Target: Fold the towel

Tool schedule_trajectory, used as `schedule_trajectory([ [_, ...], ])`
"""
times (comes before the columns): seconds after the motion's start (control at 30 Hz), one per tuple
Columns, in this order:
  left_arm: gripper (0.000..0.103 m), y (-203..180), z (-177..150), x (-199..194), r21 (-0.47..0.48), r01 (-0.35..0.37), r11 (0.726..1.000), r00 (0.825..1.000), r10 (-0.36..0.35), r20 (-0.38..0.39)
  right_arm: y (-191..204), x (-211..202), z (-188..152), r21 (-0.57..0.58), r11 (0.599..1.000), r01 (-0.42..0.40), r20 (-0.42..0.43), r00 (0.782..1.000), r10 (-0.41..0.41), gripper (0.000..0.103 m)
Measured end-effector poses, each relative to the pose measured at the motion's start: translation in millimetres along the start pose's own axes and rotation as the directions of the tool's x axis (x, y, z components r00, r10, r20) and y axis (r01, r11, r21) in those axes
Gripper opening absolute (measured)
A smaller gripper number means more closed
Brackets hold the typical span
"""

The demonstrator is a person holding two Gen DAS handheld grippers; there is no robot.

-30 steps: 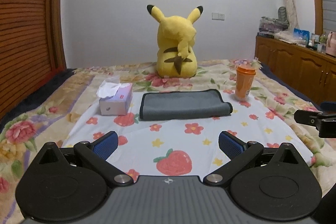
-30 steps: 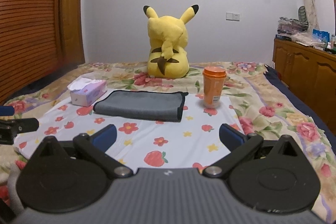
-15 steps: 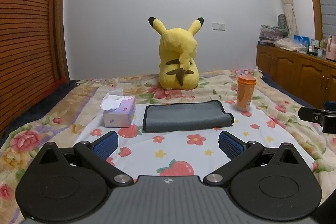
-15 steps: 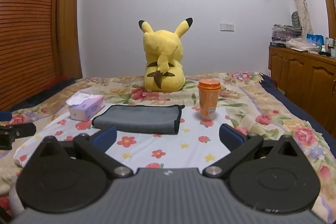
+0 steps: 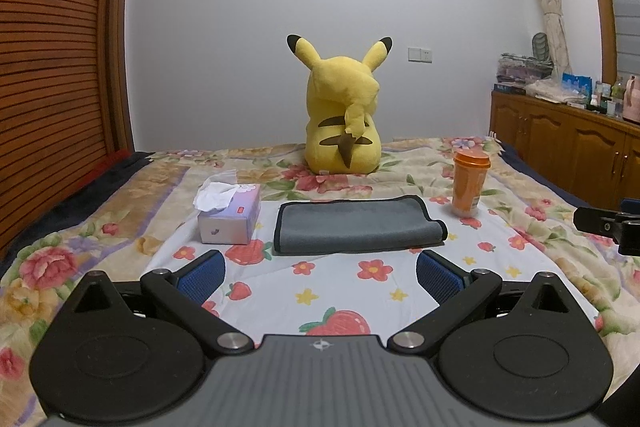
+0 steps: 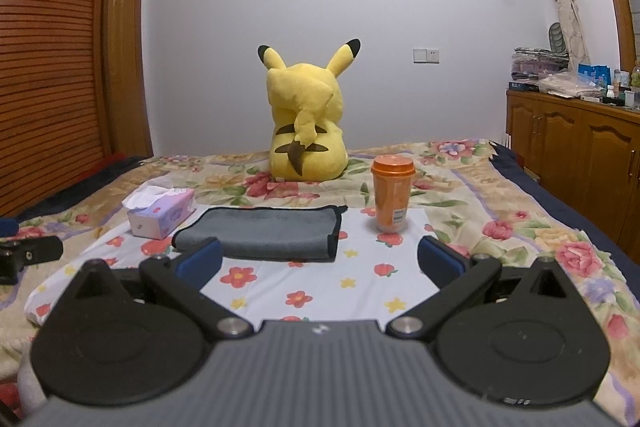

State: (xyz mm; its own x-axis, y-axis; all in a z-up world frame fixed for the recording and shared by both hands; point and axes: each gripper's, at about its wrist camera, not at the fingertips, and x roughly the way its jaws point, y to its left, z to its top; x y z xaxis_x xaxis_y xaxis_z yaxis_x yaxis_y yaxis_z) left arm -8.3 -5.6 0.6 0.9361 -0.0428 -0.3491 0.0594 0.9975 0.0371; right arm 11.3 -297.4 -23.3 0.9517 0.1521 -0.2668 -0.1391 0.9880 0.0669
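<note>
Both the left gripper [image 5: 320, 273] and right gripper [image 6: 319, 261] have tilted upward, away from the towel [image 5: 356, 225].

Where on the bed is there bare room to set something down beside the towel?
Free: the printed sheet between towel and left gripper, and right of the orange cup. Crowded: tissue box, towel and cup sit in one row.

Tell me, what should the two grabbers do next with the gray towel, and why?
Probably move both forward and down to the towel's near edge. The left gripper and right gripper are both open, hold nothing, and hang short of the towel, which lies flat between the tissue box and the orange cup.
</note>
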Motion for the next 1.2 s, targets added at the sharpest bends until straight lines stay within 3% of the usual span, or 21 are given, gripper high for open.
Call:
schedule_trajectory([
  [1.2,0.103,2.9,-0.4,1.0,-0.002,-0.004,1.0,1.0,0.004,-0.004,0.0,0.5,0.0,-0.002,1.0,0.0,0.001,1.0,0.0,0.103],
])
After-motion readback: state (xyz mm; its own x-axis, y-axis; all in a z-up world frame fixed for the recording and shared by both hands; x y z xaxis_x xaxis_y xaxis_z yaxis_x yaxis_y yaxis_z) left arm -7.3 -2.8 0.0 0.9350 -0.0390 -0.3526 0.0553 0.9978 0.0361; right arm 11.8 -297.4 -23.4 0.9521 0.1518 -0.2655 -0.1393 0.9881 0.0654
